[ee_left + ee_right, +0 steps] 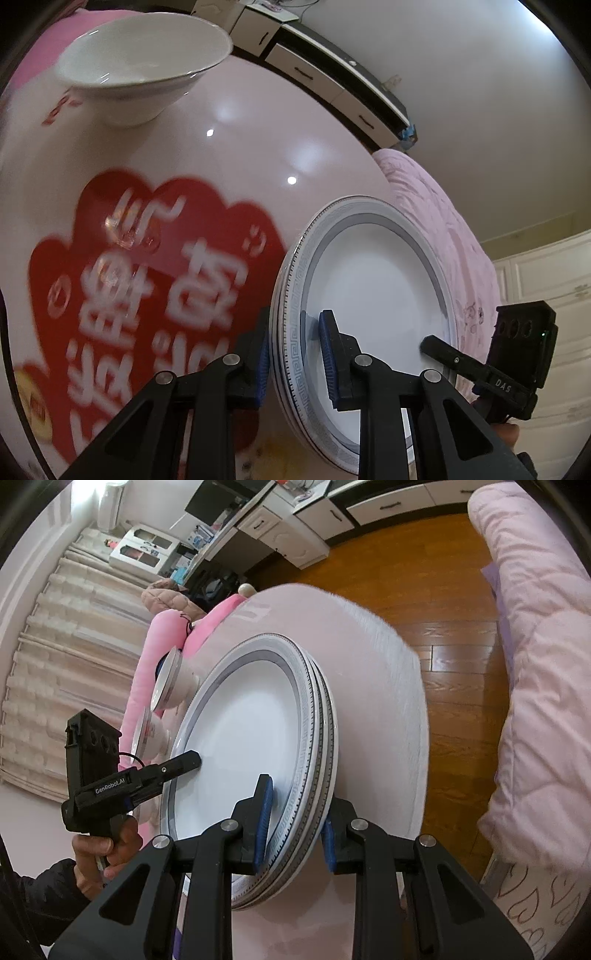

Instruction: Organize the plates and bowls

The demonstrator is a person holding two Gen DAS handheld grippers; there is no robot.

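Left wrist view showed a white bowl [144, 70] standing far left on the glossy round table [229, 140], whose top carried a big red printed emblem [147, 277]. Right of the emblem, near the table's edge, sat a stack of plates [373, 280] with grey patterned rims. The left gripper [295, 358] had its blue pads [330, 354] clamped narrowly over the stack's near rim, one above and one below. At far right the right gripper [436, 345] reached onto the opposite rim.

Right wrist view showed, at left, a hand [105, 853] holding the left gripper [192, 760] at the plates' rim, with two bowls [173, 683] behind it. Centre, the right gripper [295, 823] gripped the stack of plates [243, 746] at its near rim. A pink quilt [535, 701] lay right.
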